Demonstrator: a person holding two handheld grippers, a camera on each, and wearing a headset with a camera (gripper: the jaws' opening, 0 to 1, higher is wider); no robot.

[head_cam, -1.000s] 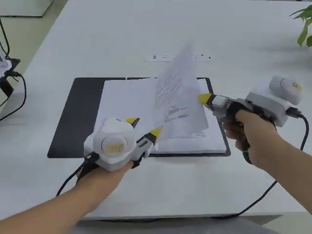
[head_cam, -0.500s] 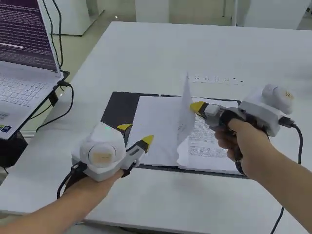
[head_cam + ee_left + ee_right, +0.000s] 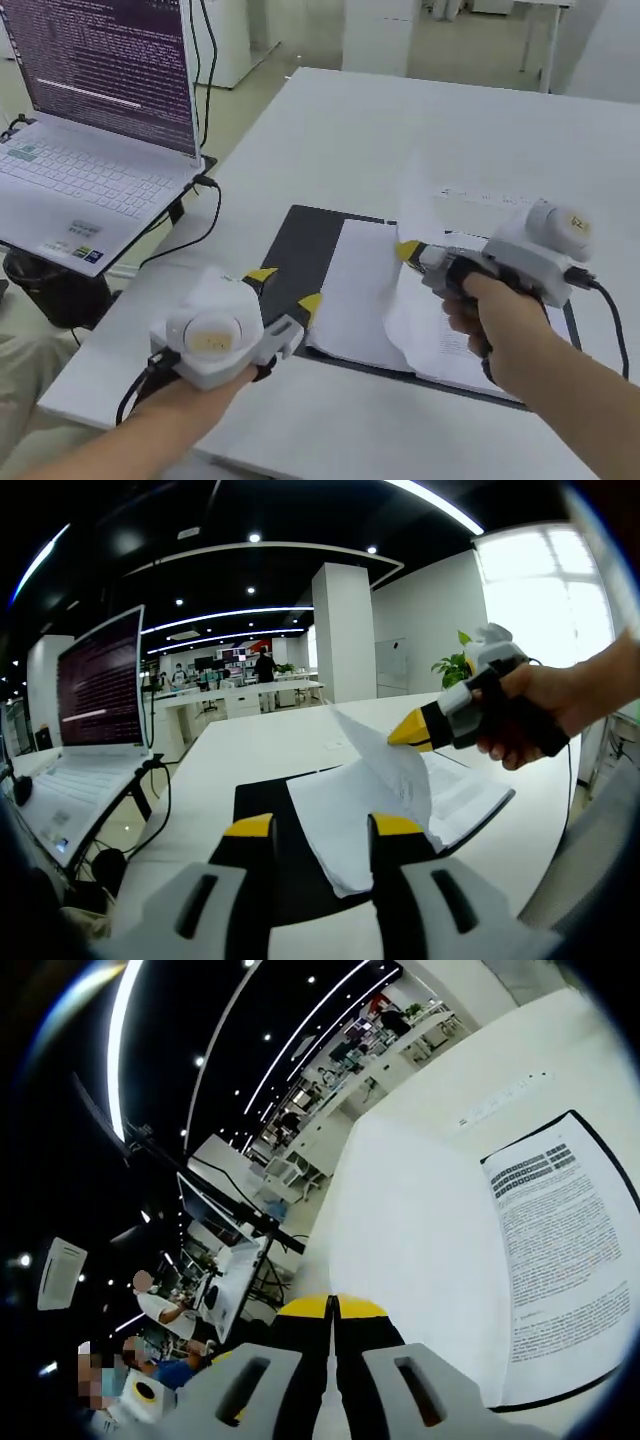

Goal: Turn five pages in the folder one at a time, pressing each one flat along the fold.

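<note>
My right claw [image 3: 408, 250] is clenched on one page [image 3: 402, 305] of the folder [image 3: 300, 245]. Its own view makes this plain: the two yellow tips meet with no gap, and the white sheet [image 3: 420, 1230] rises from between them. In the head view I see just one yellow tip of it against the paper, above the middle of the folder.

My left claw [image 3: 286, 287] is released, with its jaws apart and nothing between them. From the head it hangs at the folder's near left corner; whether it touches the cover, I cannot tell. The left gripper view looks across the black cover [image 3: 265, 810] to the lifted page [image 3: 390, 770], which curls up toward my right claw [image 3: 430, 728].

The folder lies open on the white table [image 3: 330, 130], close to the near edge. The right gripper view shows the printed sheet [image 3: 560, 1230] lying flat inside the folder's black border, with a dense block of text and a short line lower down, both too small to read. An open laptop [image 3: 100, 120] sits off the table's left edge, and the lines on its screen are unreadable to me.

Beyond the folder, the bare tabletop runs back to a power strip [image 3: 500, 1095]. The black cover lies bare to the left of the pages.
</note>
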